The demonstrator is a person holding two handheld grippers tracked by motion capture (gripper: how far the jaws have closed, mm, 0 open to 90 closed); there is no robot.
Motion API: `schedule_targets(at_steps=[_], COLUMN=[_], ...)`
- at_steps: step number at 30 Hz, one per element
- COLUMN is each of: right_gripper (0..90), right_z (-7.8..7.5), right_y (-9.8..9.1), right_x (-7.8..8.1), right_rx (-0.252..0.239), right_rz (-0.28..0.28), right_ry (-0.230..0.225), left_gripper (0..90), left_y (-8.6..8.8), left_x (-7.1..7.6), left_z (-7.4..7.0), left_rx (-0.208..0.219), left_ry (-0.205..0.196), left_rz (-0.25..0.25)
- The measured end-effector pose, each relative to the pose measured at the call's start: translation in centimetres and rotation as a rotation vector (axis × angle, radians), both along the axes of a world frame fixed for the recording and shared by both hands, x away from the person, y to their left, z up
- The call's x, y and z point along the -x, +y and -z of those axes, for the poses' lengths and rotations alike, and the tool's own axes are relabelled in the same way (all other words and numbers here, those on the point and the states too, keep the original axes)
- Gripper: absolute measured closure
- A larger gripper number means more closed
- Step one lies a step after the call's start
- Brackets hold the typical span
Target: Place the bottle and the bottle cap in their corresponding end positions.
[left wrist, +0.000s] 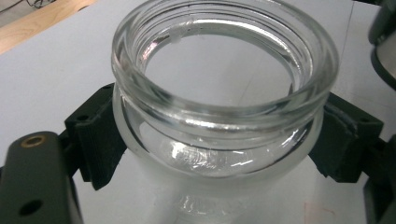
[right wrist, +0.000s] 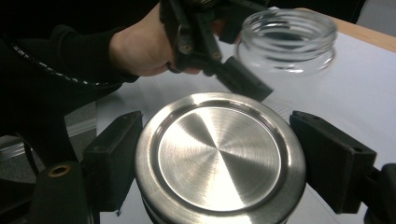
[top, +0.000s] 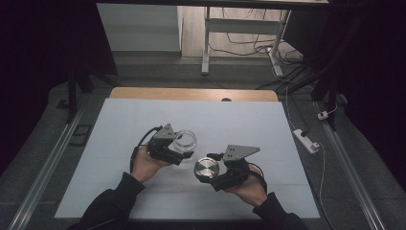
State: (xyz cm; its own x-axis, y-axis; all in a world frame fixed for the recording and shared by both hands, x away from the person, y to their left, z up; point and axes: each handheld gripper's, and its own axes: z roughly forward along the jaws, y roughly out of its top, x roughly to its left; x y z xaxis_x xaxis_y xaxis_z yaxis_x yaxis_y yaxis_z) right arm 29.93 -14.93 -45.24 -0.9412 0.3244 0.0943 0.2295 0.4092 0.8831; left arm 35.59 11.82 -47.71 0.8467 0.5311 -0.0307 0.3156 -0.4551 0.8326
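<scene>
Your left tool [top: 178,154] is clamped on the glass jar [top: 185,140], pads pressing below its threaded neck, mouth up and open. Your right tool [top: 210,175] grips the steel lid [top: 207,168] by its rim, flat face up. The lid sits just beside the jar, apart from it, above the tabletop [top: 268,143].

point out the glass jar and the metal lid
glass jar [left wrist: 224,56], left gripper view, on its threaded rim
metal lid [right wrist: 219,151], right gripper view, on the middle of its brushed top
</scene>
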Motion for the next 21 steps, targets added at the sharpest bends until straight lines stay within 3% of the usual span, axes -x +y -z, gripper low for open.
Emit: schedule_targets(at_steps=[21], right_gripper=[20.0], right_z=[3.3], right_y=[1.2], right_x=[0.0], right_rx=[0.048], right_rz=[-0.015], right_ry=[0.013], left_gripper=[15.9], left_y=[-1.6], left_x=[-3.1], left_z=[0.3], left_rx=[-0.008], left_ry=[-0.013], left_rz=[-0.005])
